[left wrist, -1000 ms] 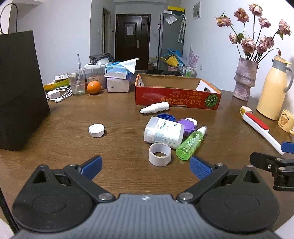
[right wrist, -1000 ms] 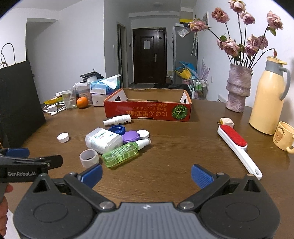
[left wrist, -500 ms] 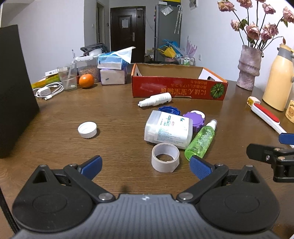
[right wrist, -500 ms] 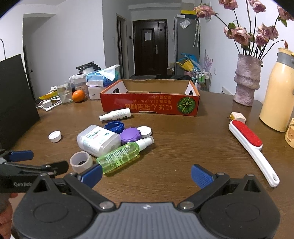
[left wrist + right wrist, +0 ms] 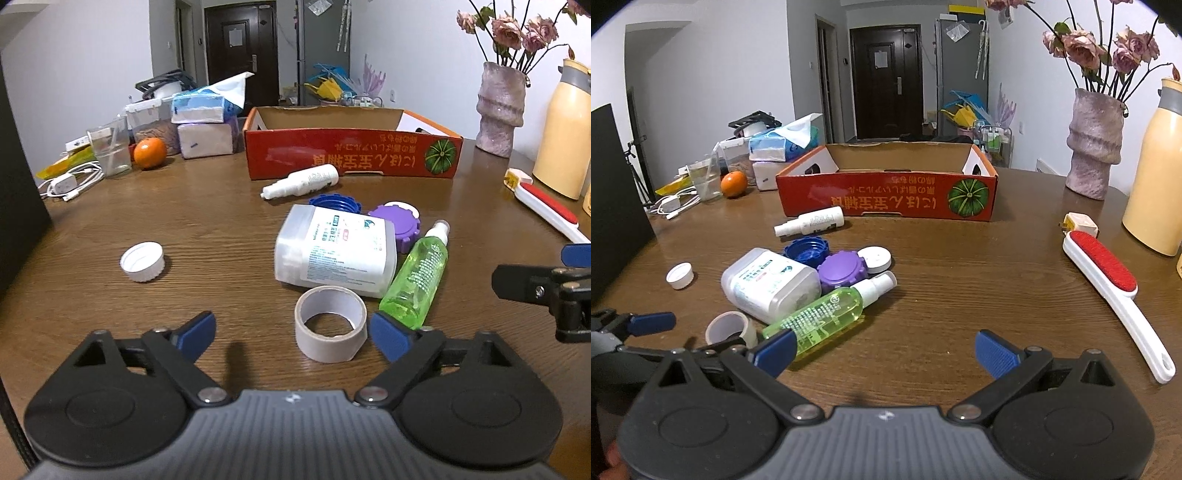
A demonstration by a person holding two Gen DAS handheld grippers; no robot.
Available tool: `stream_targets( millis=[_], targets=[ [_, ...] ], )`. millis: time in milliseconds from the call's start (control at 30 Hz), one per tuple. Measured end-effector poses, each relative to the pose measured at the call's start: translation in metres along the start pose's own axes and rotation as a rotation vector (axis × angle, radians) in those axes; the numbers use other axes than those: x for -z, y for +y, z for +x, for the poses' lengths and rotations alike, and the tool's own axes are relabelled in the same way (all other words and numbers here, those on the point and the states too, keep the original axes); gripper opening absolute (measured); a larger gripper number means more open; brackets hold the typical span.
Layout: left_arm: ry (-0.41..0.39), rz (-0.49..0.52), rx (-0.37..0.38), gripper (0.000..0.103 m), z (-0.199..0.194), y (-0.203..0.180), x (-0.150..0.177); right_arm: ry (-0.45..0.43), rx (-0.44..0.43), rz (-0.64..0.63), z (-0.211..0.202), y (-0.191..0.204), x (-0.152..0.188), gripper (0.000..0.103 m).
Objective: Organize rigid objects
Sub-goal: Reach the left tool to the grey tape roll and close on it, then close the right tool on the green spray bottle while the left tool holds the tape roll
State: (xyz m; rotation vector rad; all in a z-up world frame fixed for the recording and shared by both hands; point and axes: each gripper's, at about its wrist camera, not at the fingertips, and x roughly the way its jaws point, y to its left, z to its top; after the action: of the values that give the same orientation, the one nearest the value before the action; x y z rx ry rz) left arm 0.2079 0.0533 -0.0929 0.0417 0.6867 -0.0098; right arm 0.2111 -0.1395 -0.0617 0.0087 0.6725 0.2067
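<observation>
Tape roll point(image 5: 330, 329) sits on the table point(image 5: 207, 221) just ahead of my left gripper point(image 5: 291, 330), inside the span of its fingers but hard against the right-hand pad, with a clear gap to the left-hand one. The jaws are closing with the roll between them; neither pad presses on it yet. My right gripper point(image 5: 884, 350) hangs wide open over bare wood, holding nothing.

Risks, as I judge them:
- The roll is off-centre in the jaws. The right pad would meet it first and could shove it sideways instead of pinching it.
- Green spray bottle point(image 5: 419, 280) lies just beyond the right pad, and the white container point(image 5: 334, 251) lies just past the roll. A small forward push may nudge either and set the bottle rolling into the purple cap point(image 5: 397, 225) and blue cap point(image 5: 334, 203).
- The roll is a thin ring standing on its edge; a squeeze across its wall may deform it or tip it.
- The red box point(image 5: 351, 155), the likely destination, lies well beyond the clutter, so a carry passes over the small white spray bottle point(image 5: 301, 181).

Not verifiable:
- Contact between the right pad and the roll; the two overlap in the left wrist view.
- The box floor, hidden behind its front wall.
- In the right wrist view the roll is partly hidden by the left gripper.
</observation>
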Motion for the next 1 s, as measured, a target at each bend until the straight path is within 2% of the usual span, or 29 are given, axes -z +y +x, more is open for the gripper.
stream_targets(
  millis=[100, 133, 167, 200, 233, 433, 733, 1000],
  targets=[
    [0.002, 0.002, 0.025, 0.076, 0.004, 0.001, -0.001, 0.007, 0.000, 0.003, 0.007, 0.000, -0.002, 0.103],
    [0.003, 0.005, 0.038, 0.068, 0.005, 0.000, 0.000, 0.009, 0.000, 0.002, 0.009, 0.001, -0.003, 0.103],
    [0.005, 0.009, 0.057, 0.055, 0.006, 0.000, 0.000, 0.011, -0.001, 0.002, 0.011, 0.002, -0.004, 0.103],
    [0.012, 0.012, 0.070, 0.047, 0.007, 0.000, 0.000, 0.013, -0.002, 0.001, 0.013, 0.002, -0.005, 0.103],
    [0.016, 0.014, 0.081, 0.045, 0.008, 0.000, 0.000, 0.015, -0.002, 0.001, 0.014, 0.003, -0.006, 0.103],
    [0.001, -0.026, 0.106, 0.045, 0.006, 0.012, 0.000, 0.028, 0.001, -0.006, 0.026, 0.014, -0.011, 0.103],
    [-0.033, -0.086, 0.080, 0.045, 0.004, 0.043, -0.003, 0.045, 0.040, 0.008, 0.047, 0.027, -0.023, 0.102],
    [-0.053, -0.141, 0.070, 0.045, 0.002, 0.063, -0.004, 0.074, 0.091, 0.005, 0.067, 0.041, -0.025, 0.095]
  ],
)
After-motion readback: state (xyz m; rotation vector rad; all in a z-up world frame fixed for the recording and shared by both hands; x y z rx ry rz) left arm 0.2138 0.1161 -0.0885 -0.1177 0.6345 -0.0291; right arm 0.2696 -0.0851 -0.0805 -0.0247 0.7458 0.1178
